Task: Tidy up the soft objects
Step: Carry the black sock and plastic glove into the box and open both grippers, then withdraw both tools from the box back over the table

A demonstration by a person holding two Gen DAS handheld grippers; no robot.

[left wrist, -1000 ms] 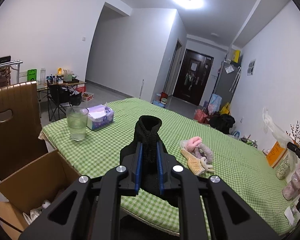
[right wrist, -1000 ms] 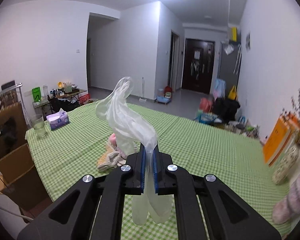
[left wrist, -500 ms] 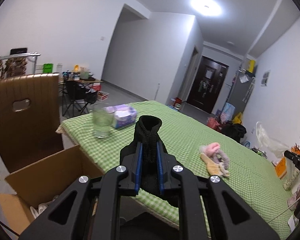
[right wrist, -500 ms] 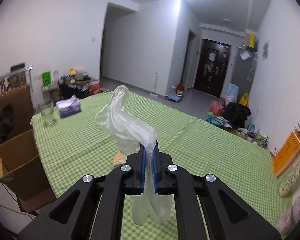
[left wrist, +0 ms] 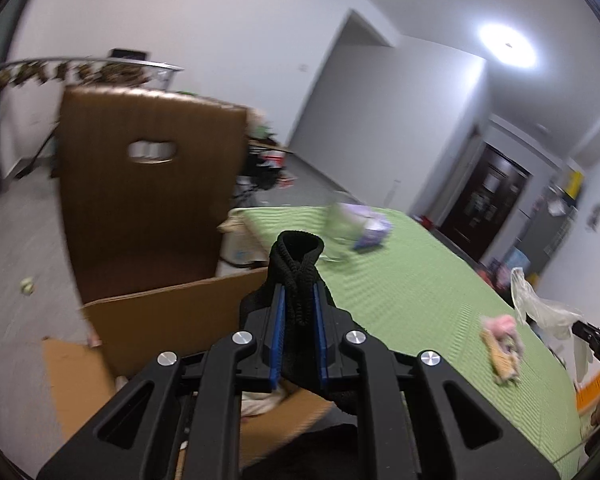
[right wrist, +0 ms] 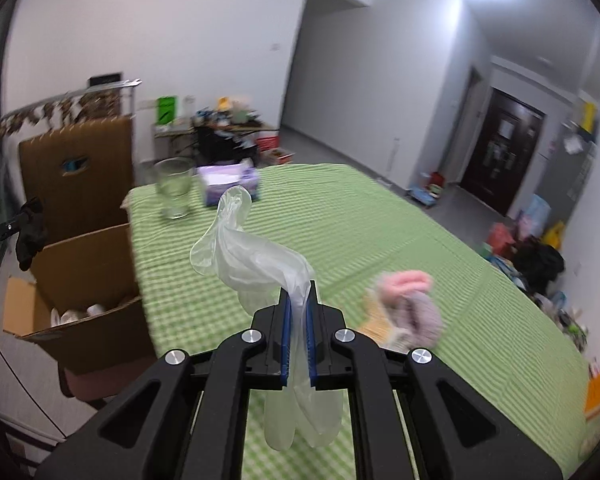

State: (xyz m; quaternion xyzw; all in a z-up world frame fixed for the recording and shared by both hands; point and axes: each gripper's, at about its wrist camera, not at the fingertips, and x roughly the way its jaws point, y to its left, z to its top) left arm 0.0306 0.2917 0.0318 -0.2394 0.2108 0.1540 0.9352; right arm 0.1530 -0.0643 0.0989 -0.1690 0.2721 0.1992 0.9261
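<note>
Left gripper [left wrist: 298, 304]: clamped on black knit sock [left wrist: 298, 256], centre frame, above open cardboard box [left wrist: 172, 320] at lower left.
Right gripper [right wrist: 298, 312]: pinched tight on translucent plastic glove [right wrist: 252, 256]; cuff rising upper left of the pads, fingers dangling below.
Pink and yellow soft items [right wrist: 404, 304]: heaped on green checked tablecloth [right wrist: 340, 232], just right of the right gripper.
Drinking glass [right wrist: 174, 188] and tissue box [right wrist: 228, 184]: far left table end.
Box contents: pale, blurred.

The cardboard box [right wrist: 88, 280] stands on the floor at the table's [right wrist: 340, 232] left end; the glass [right wrist: 174, 188] and tissue box [right wrist: 230, 184] sit on the table's far-left corner; the small soft items [right wrist: 404, 308] lie nearer, to the right.
</note>
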